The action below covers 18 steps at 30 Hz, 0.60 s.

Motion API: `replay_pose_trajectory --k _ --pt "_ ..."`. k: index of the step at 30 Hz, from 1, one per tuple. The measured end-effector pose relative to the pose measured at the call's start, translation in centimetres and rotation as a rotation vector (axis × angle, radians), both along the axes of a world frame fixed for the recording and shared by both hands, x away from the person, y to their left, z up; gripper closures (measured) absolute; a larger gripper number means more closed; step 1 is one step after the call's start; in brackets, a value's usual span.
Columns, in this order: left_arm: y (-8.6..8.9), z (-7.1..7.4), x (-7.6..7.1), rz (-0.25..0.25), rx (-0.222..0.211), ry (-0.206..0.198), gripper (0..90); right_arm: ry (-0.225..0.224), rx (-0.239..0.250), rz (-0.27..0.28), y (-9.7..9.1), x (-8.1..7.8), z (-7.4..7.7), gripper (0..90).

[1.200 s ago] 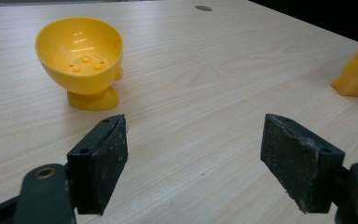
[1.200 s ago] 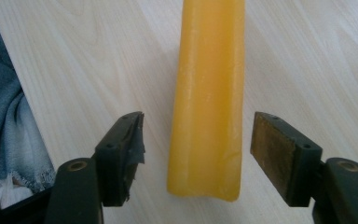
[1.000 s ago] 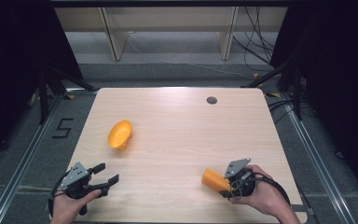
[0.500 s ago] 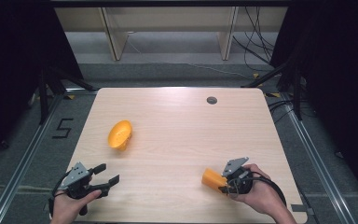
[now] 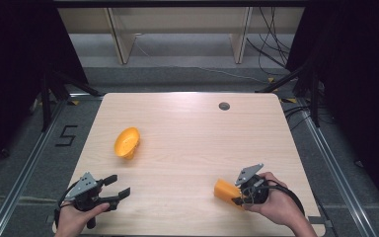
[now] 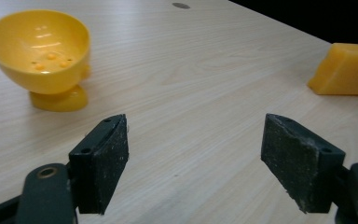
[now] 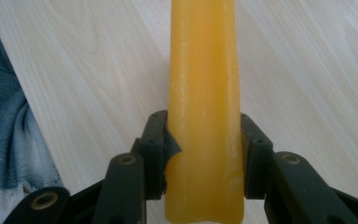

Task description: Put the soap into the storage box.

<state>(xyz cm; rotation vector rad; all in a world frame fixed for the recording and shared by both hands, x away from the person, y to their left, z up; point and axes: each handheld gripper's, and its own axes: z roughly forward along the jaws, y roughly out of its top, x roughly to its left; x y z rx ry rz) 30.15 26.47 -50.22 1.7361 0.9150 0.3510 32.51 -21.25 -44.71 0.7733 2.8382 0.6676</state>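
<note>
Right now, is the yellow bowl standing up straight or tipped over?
Tipped. In the left gripper view the yellow bowl leans on its foot, its opening turned sideways toward the camera. It looks empty.

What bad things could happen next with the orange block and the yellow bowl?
1. The right hand-held gripper pinches the orange block only near one end, so the block might twist or slip out.
2. The yellow bowl lies tipped on the table, so a nudge could roll it.
3. The left hand-held gripper is open and empty, so it may bump the bowl while reaching.
</note>
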Motion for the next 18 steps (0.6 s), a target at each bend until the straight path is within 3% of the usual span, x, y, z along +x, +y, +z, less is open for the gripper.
replay_pose_trajectory --k 1,3,4,6,7,8,13,15,16,17,18 --pt "-0.2 0.0 -0.1 0.004 -0.007 0.006 22.4 0.003 -0.003 -0.017 0.1 0.0 0.2 61.8" --pt "-0.4 0.1 0.0 -0.015 0.002 -0.007 22.4 0.012 0.002 -0.009 0.2 0.0 0.3 61.9" --pt "-0.5 0.1 0.0 -0.017 -0.018 0.0 22.4 0.015 0.012 0.01 0.3 0.1 0.4 61.9" --pt "-0.6 0.2 0.0 -0.034 -0.004 -0.008 22.4 0.018 0.018 0.009 0.6 0.1 0.6 62.0" --pt "-0.9 0.2 0.0 -0.04 -0.02 -0.003 22.4 0.017 0.021 0.013 0.7 0.1 0.7 62.0" --pt "-1.0 0.3 0.0 -0.055 -0.016 -0.015 22.4 0.012 0.028 0.039 0.8 0.2 0.7 62.0" --pt "-1.7 0.6 0.2 -0.09 0.003 -0.031 22.4 0.019 0.036 0.029 1.4 0.1 1.1 62.1" --pt "-1.9 0.4 0.1 -0.087 -0.001 -0.015 22.4 0.015 0.04 0.027 1.5 0.1 1.1 62.1" --pt "-1.8 0.4 0.2 -0.103 0.014 -0.028 22.4 0.015 0.041 0.027 1.5 0.1 1.1 62.1" --pt "-1.9 0.2 0.2 -0.098 0.003 -0.039 22.5 0.019 0.044 0.028 1.4 0.2 1.1 62.1" --pt "-1.8 0.2 0.2 -0.115 0.015 -0.025 22.5 0.022 0.045 0.03 1.4 0.2 1.1 62.2"
